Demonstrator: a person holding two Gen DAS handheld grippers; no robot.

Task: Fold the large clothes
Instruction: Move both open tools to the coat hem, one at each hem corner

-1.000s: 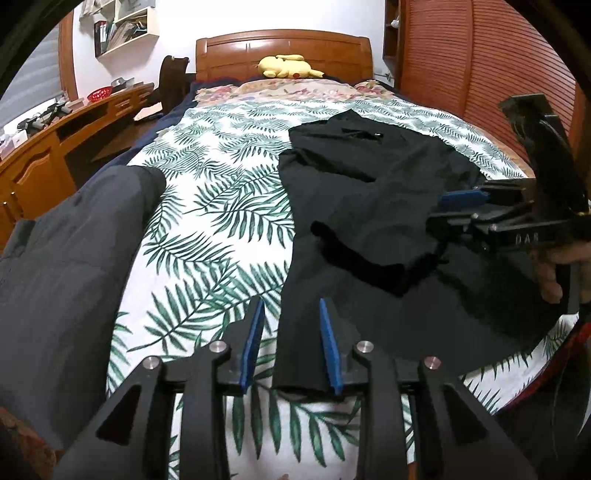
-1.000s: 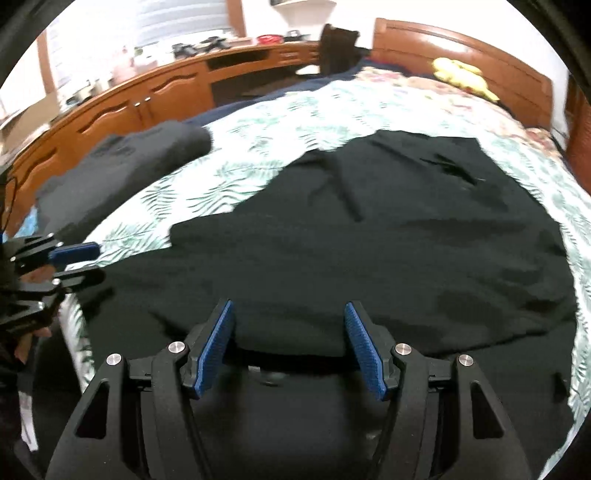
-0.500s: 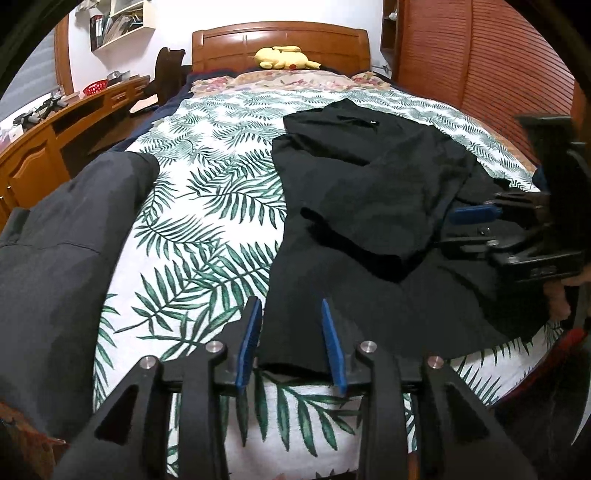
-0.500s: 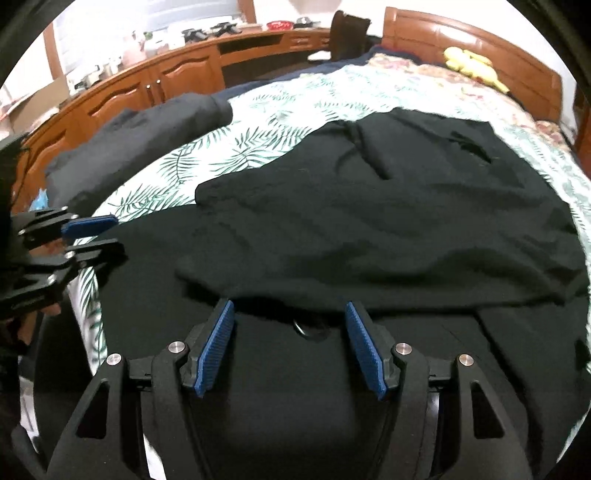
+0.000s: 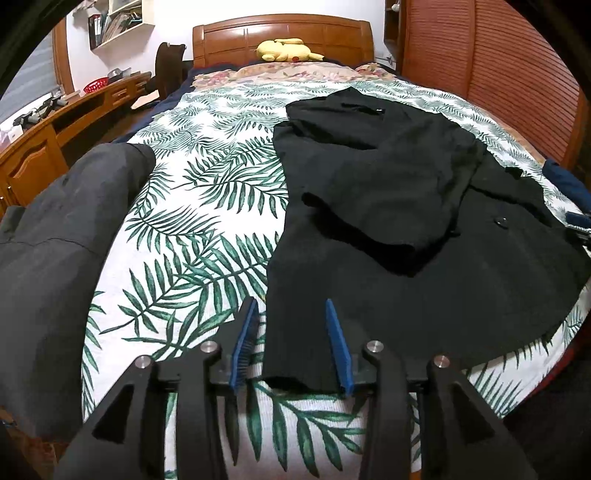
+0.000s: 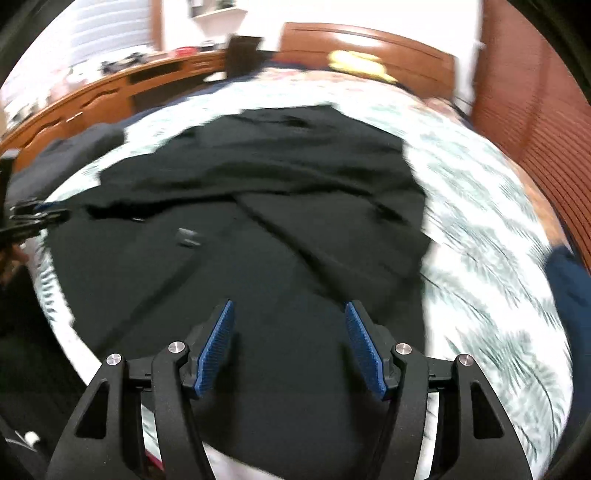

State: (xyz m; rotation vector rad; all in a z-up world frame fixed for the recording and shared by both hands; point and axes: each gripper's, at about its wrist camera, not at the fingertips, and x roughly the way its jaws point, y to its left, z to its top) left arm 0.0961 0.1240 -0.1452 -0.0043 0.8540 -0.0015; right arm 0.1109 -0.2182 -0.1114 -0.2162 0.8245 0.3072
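On the bed, over a white cover printed with green palm leaves, a large black garment lies spread toward the right side, reaching from near the foot edge up toward the pillows. Part of it is folded back over itself, so a ragged dark hem crosses its middle, and a small button shows on the lower layer to the right.

At the foot of the bed, the left hand-held gripper sits low with its blue pads apart; the garment's near left corner lies between them, unpinched. Seen from the other side, the right hand-held gripper also has its pads spread wide, hovering over the black cloth with nothing clamped. That view is blurred, so fine detail on the fabric cannot be made out.

A grey garment is heaped along the bed's left edge, apart from the black one. A yellow plush toy rests against the wooden headboard, and a wooden tabletop runs along the left wall.
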